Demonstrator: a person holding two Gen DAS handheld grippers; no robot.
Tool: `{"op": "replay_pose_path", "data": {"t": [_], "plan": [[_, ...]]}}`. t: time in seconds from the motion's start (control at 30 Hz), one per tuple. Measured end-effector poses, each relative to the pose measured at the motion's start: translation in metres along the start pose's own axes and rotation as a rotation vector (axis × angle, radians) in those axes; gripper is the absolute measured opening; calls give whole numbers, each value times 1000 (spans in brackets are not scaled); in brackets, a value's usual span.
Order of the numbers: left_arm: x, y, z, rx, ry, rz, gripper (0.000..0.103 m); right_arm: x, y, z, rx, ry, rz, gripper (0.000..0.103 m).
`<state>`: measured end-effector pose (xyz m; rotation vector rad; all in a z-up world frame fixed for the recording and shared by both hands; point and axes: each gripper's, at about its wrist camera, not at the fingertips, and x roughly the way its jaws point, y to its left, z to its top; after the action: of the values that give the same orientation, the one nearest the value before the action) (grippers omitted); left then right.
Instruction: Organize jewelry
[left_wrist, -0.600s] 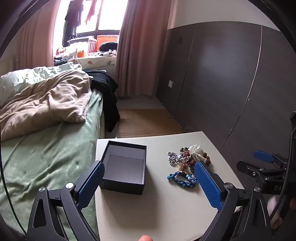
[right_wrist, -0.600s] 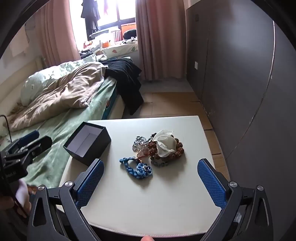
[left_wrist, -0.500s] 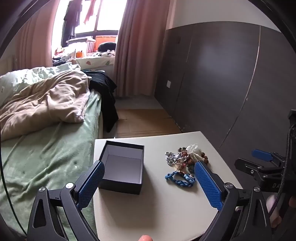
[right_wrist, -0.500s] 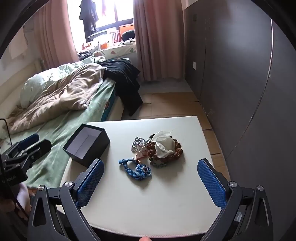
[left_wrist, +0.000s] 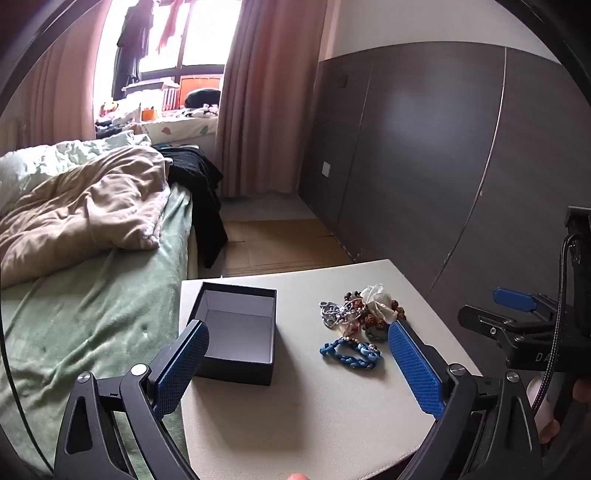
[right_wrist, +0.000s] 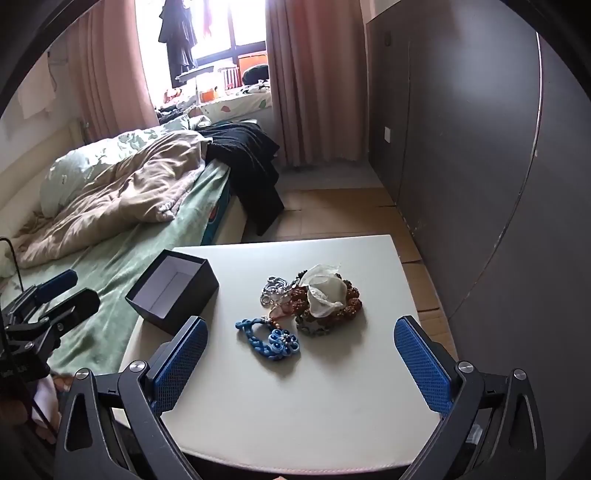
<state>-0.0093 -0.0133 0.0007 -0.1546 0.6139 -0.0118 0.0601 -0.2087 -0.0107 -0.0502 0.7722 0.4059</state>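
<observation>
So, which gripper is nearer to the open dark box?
Left. The left gripper has one finger right beside the open dark box; the right gripper faces the blue knotted bracelet, box off to its left.

Left claw (left_wrist: 295, 354): spread wide, nothing between its pads. Surface (left_wrist: 295, 417): open dark box (left_wrist: 236, 332), empty; blue braided bracelet (left_wrist: 351, 352) beside tangled jewelry pile (left_wrist: 360, 308).

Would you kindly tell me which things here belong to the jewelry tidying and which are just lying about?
Belongs to the job:
open dark box
blue braided bracelet
brown bead bracelet
silver chain

Lying about:
beige quilt
black garment
pink curtains
</observation>
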Motion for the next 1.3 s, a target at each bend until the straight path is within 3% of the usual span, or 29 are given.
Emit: {"op": "replay_pose_path", "data": {"t": [1.3], "plan": [[2,-7,2,12,-21,-24,98,-9,4,3,-10,-62,-14,103]]}}
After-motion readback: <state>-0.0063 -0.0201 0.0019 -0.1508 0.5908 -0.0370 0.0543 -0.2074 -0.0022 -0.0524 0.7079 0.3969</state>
